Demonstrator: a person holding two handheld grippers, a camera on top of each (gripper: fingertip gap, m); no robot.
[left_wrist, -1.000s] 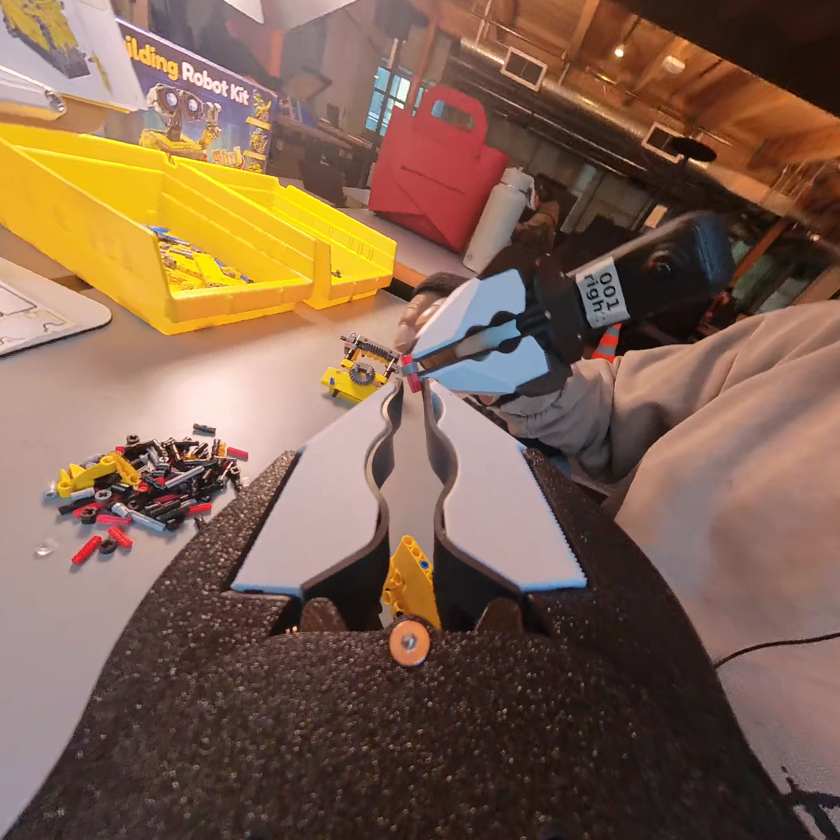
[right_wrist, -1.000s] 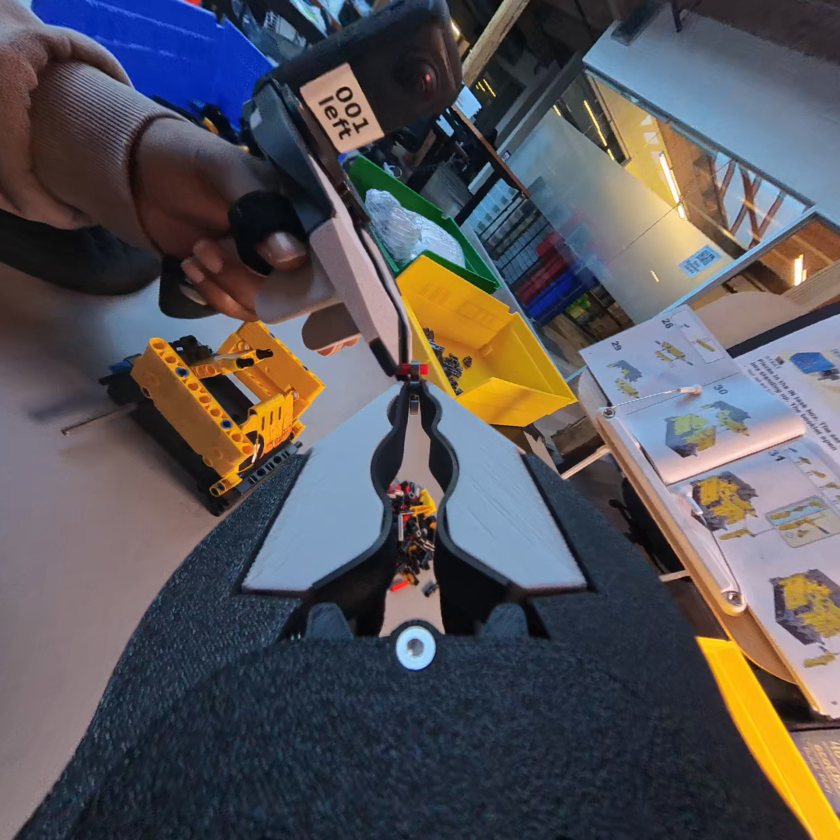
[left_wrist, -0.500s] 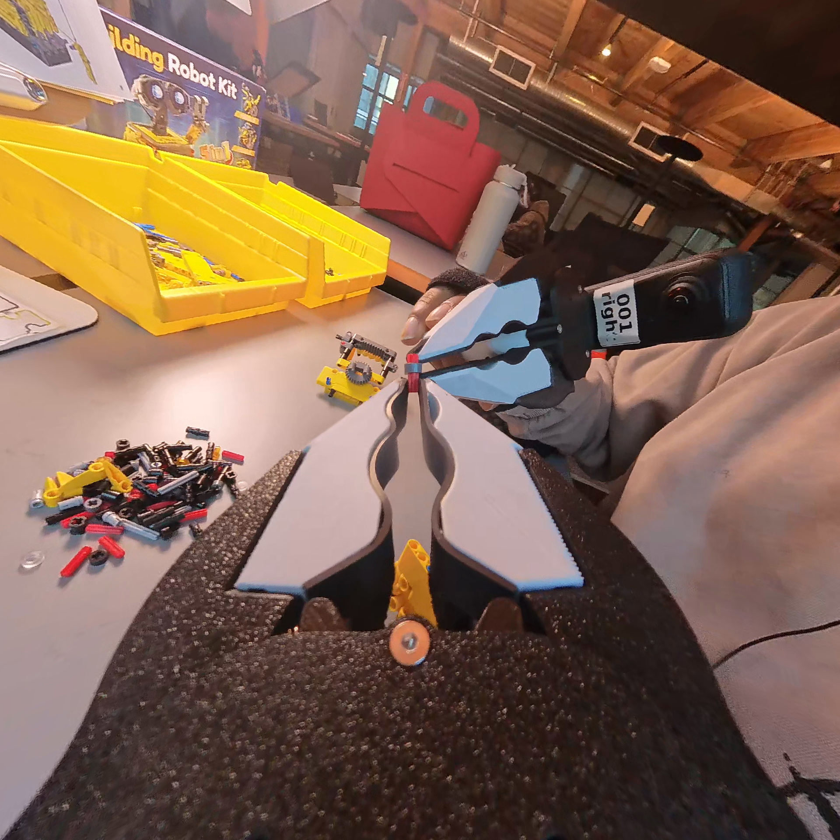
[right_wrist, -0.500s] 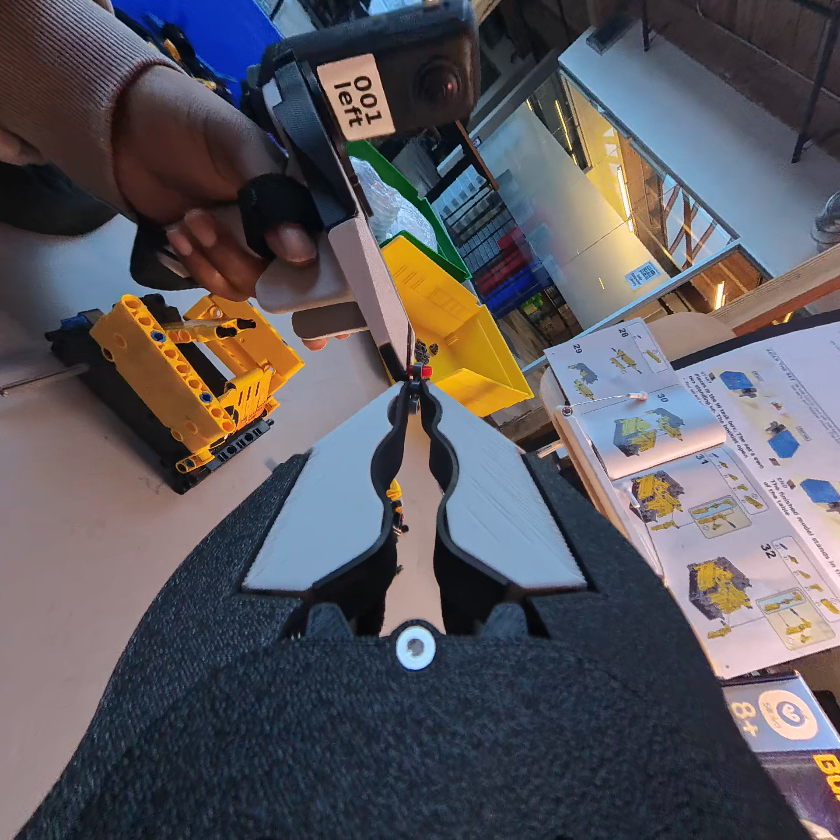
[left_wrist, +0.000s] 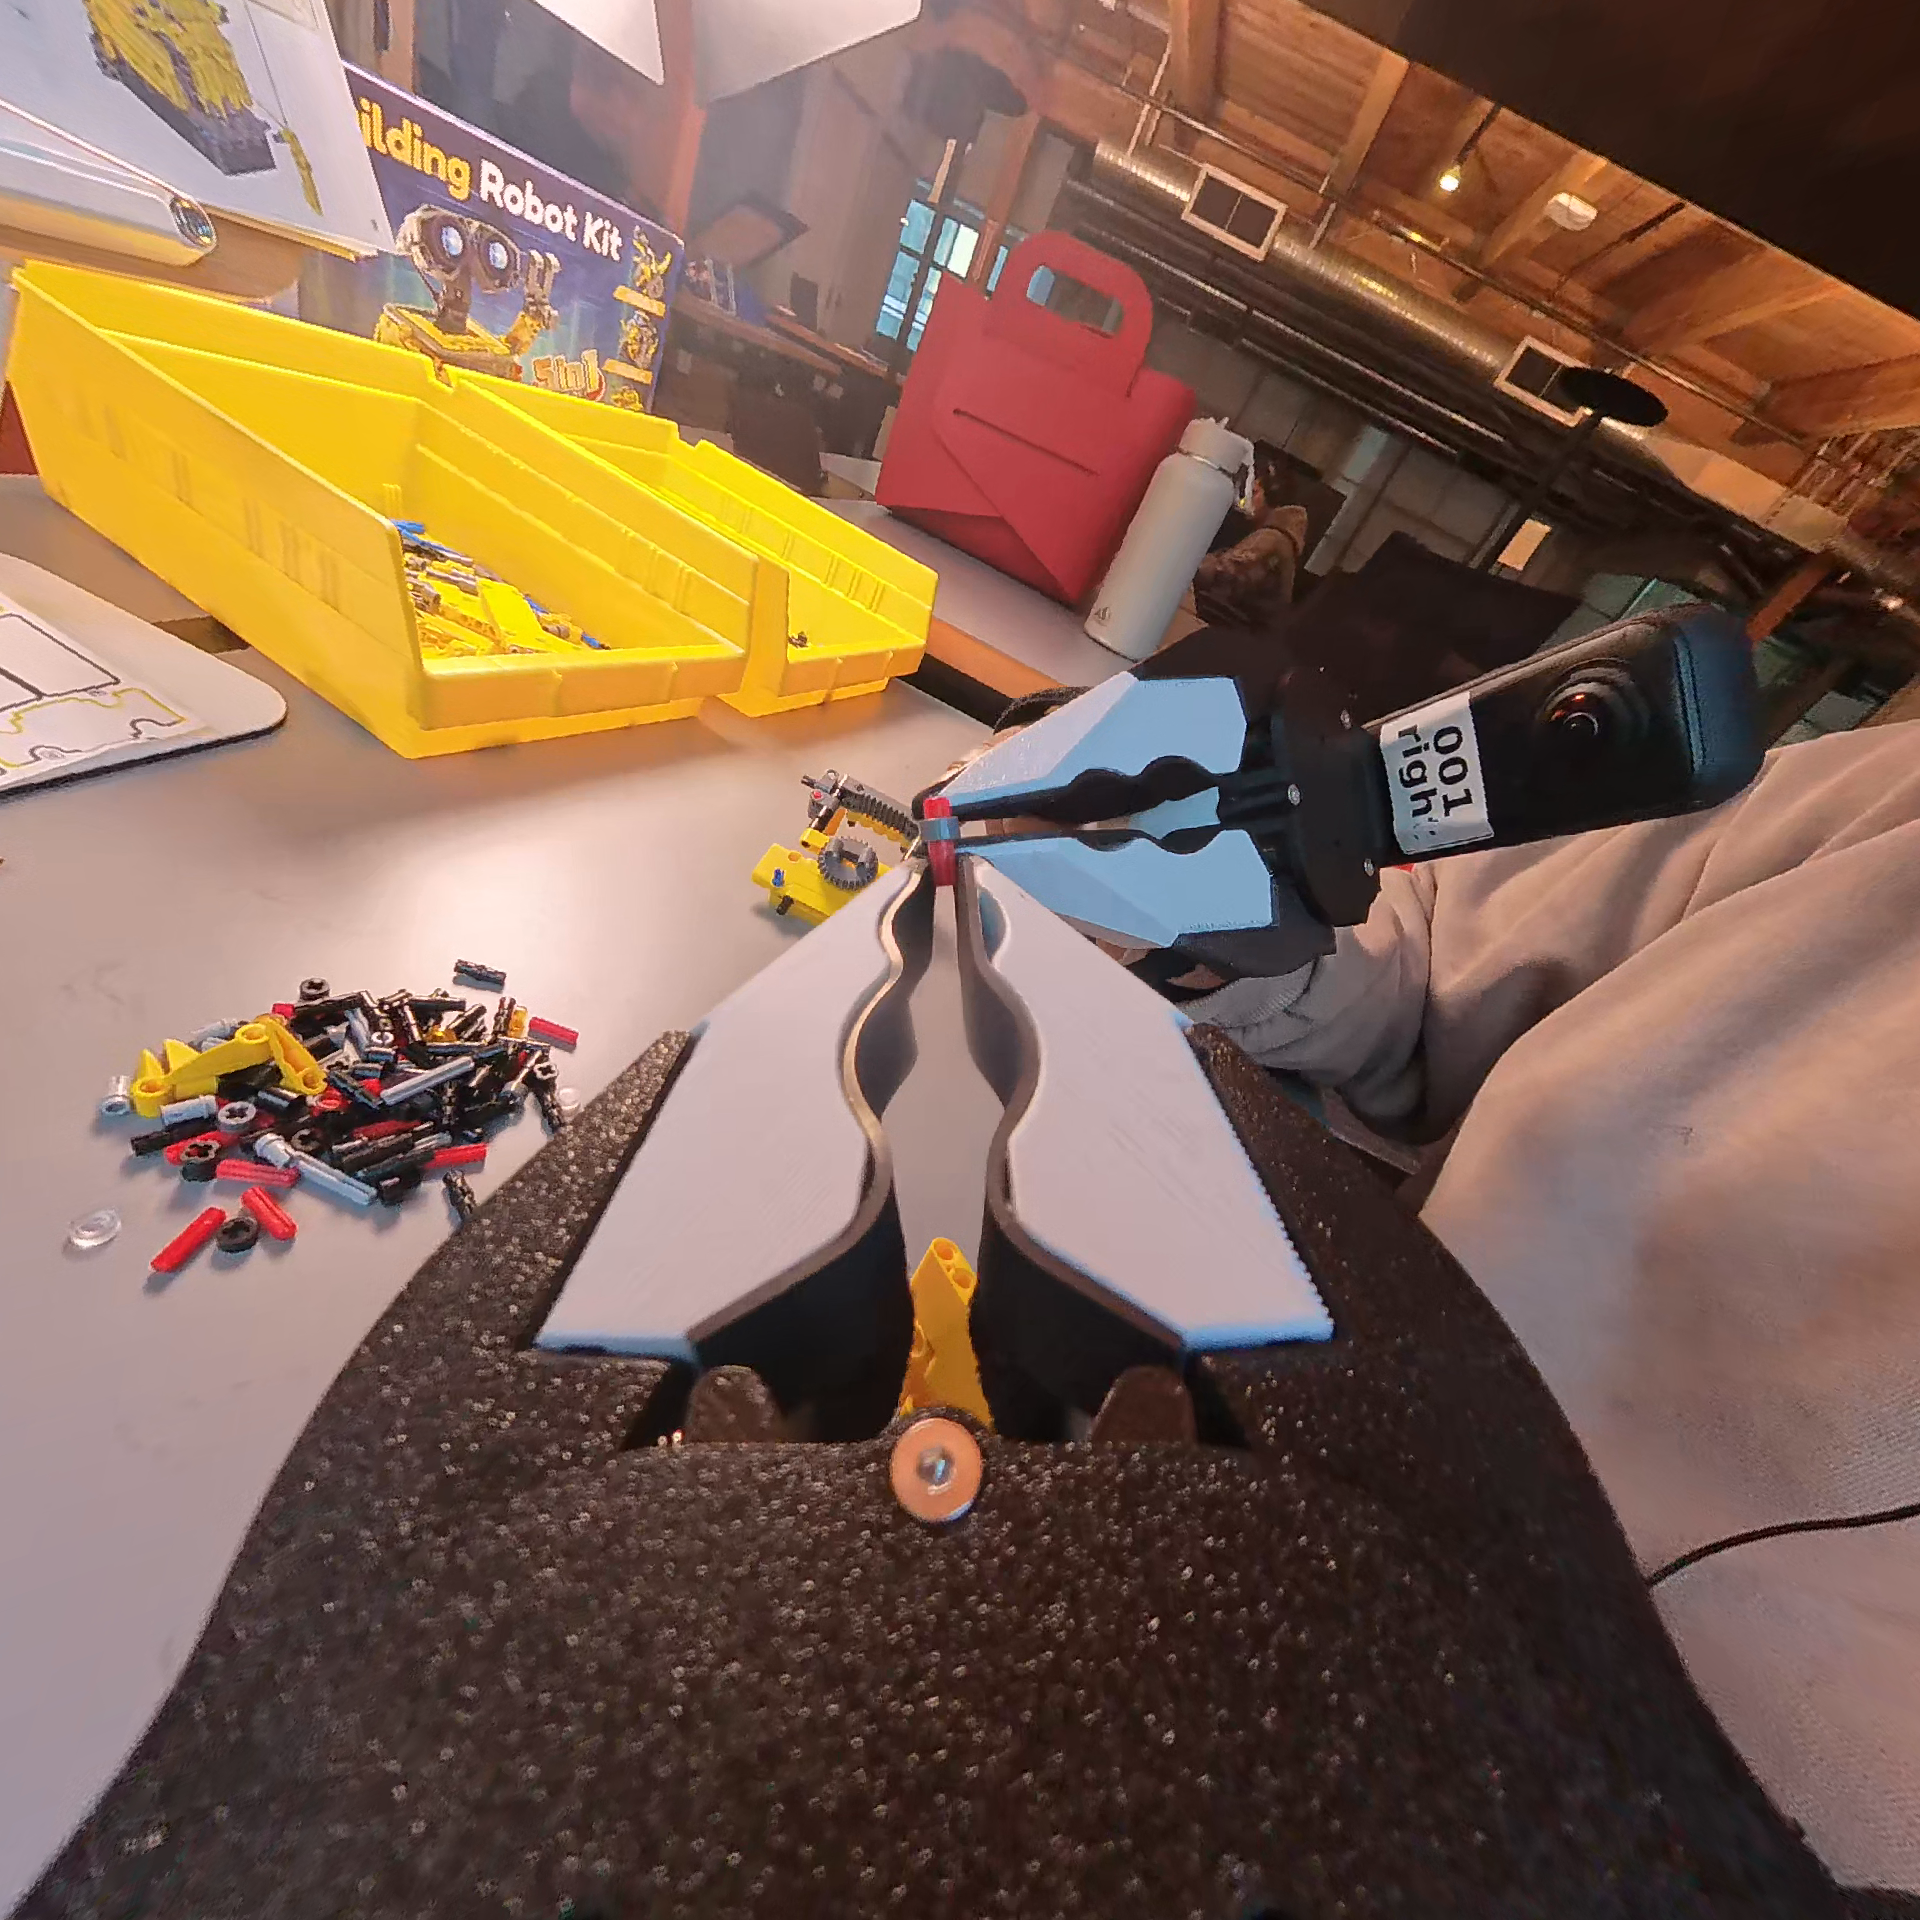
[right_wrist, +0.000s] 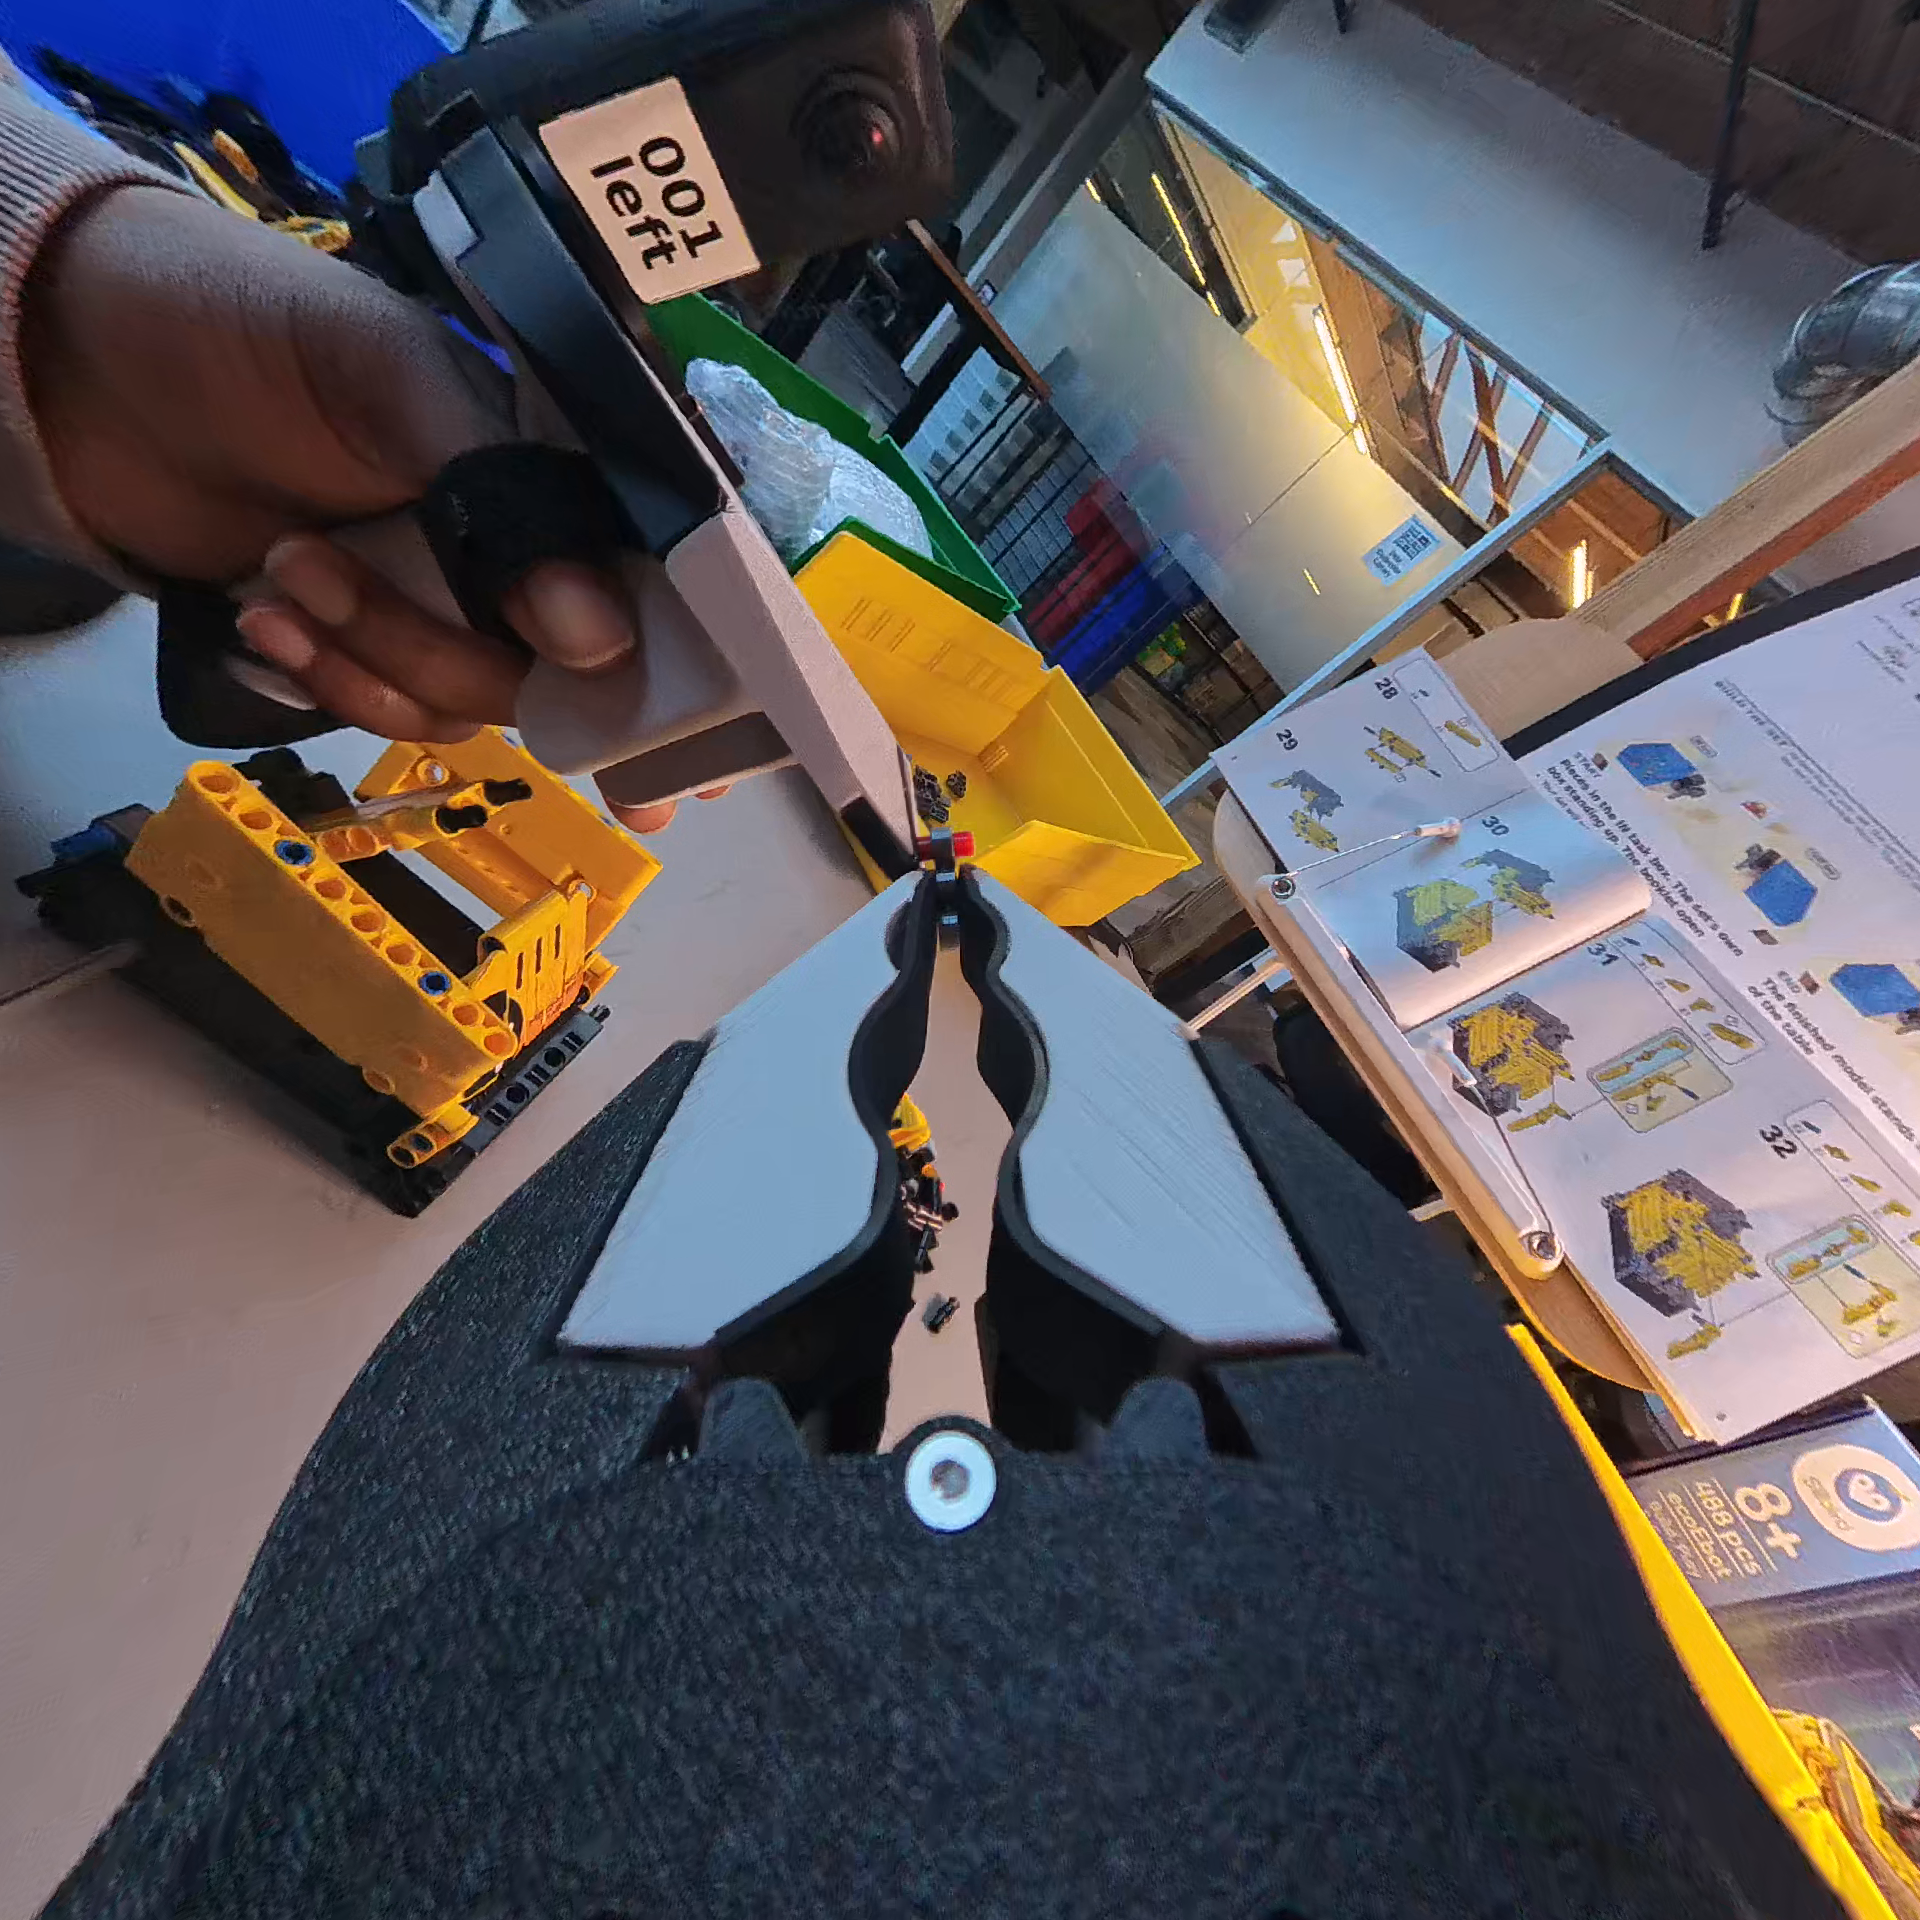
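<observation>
My left gripper (left_wrist: 940, 881) is shut on the lower end of a small red pin (left_wrist: 941, 864), held above the grey table. My right gripper (left_wrist: 928, 827) comes in from the right, tip to tip with it. It is shut on a small grey bush (left_wrist: 943, 828) that sits around the middle of the pin. In the right wrist view my right gripper (right_wrist: 943, 891) pinches the dark piece. The red pin end (right_wrist: 961, 844) sticks out beside the left gripper's tip (right_wrist: 900, 844). A hand grips the left gripper's handle.
A pile of small black, red and grey parts (left_wrist: 332, 1101) lies at the left. A small yellow gear assembly (left_wrist: 831, 857) sits behind the tips. A yellow frame model (right_wrist: 364, 935), yellow bins (left_wrist: 468, 540), an instruction booklet (right_wrist: 1558, 987) and a red bag (left_wrist: 1029, 457) stand around. Left and right tips are no more than a few centimetres apart. The small yellow gear assembly (left_wrist: 831, 857) is about equally far from each gripper, around 25 cm.
Both grippers stay shut and tip to tip on the red pin. In the left wrist view the right gripper has swung from slanted to nearly level. The pair has shifted slightly over the table.
</observation>
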